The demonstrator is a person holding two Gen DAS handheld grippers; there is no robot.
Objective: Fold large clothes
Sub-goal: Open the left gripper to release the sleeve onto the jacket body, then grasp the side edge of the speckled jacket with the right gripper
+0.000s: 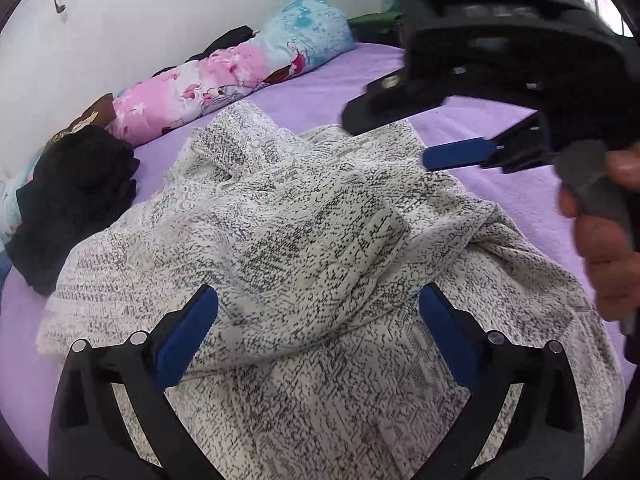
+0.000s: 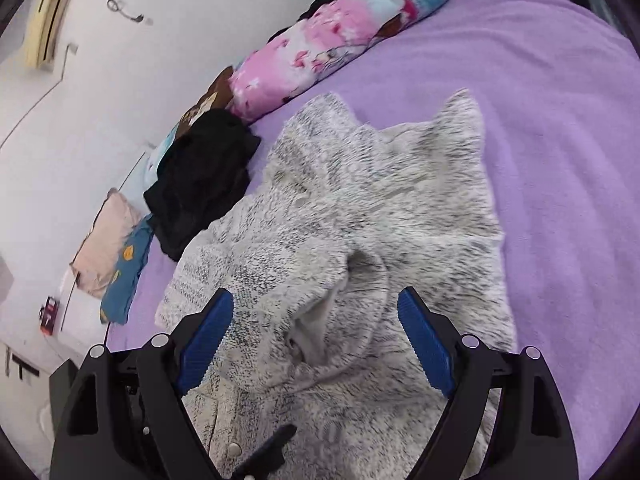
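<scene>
Speckled white-and-grey knit garment (image 1: 304, 232) lies rumpled on the purple bed sheet (image 2: 560, 140), long axis running from the near edge toward the far pillows (image 2: 320, 44). Bare sheet lies open to the right; a black clothes pile (image 2: 204, 176) borders its left. Left gripper (image 1: 316, 332) and right gripper (image 2: 316, 332) are both released, spread above the fabric, grasping nothing.

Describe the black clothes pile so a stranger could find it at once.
Start at the purple bed and follow the white wall side. Beside the speckled sweater, below the pink bolster, sits the black pile: the only plain black, stacked bundle there.
</scene>
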